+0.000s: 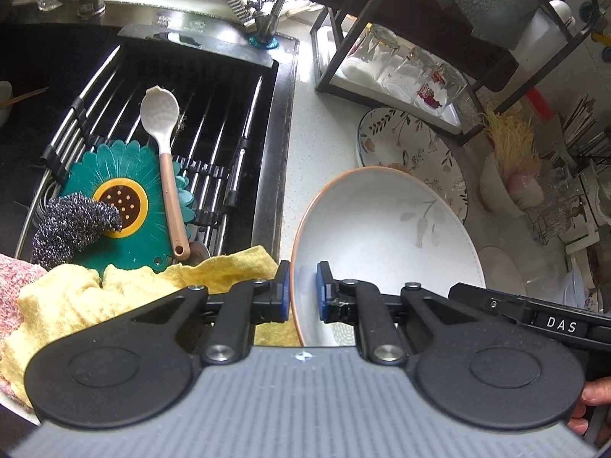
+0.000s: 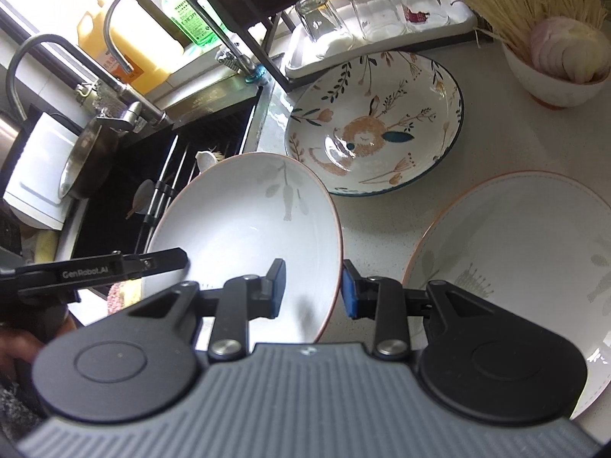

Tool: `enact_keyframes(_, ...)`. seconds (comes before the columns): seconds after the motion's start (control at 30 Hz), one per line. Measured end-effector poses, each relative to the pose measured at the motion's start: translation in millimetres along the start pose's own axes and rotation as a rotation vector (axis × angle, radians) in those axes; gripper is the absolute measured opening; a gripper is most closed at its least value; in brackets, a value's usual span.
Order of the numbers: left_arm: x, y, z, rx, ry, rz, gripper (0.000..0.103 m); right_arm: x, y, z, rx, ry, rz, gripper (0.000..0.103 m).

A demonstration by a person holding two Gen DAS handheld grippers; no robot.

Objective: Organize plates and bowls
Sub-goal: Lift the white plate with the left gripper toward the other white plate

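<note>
— What sort of place is shown?
— A home kitchen is shown. A sink (image 1: pixel 183 122) with a faucet (image 2: pixel 160 19) is set into a pale counter (image 2: pixel 382 221).
— What else is seen?
— Upturned glasses (image 2: pixel 351 15) are kept on a rack (image 1: pixel 401 38); a scourer (image 1: pixel 72 225) and cloth (image 1: pixel 114 294) are laid by the sink.

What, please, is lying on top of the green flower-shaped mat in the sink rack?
A steel scourer and a white spoon rest on the green mat; a yellow cloth hides its near edge.
</note>
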State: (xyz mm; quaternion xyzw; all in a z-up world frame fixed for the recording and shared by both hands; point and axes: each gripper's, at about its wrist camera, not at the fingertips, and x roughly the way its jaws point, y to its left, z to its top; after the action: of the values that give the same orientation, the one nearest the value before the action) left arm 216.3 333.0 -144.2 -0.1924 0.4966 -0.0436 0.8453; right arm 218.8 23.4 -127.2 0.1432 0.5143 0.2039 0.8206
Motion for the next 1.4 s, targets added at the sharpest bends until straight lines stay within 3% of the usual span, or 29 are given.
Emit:
enact_keyframes(0.23,-26,-27,13,0.020,-0.052,-0.013,0.015,-30,-1,15,-0.011,-0.082,0.026,0.034)
enact_keyframes(0.57,-39,-90,8,0.026,-0.104,-0.040,0.014,-81,-40,23,0.023,-0.168,0.075,0.034)
enact_keyframes(0.8,-21,-138,3,0.048,-0.097,-0.076,0.014,-109,-71,30,-0.053,-0.227,0.011,0.034)
enact_keyframes(1.1,24,-183,1,0.098,-0.041,-0.121,0.014,-121,-115,22,-0.072,-0.230,-0.101,0.034)
enact_keyframes(1.4,67,-192,-21,0.100,0.090,-0.108,0.014,-108,-141,-3,-0.046,-0.150,-0.189,0.034)
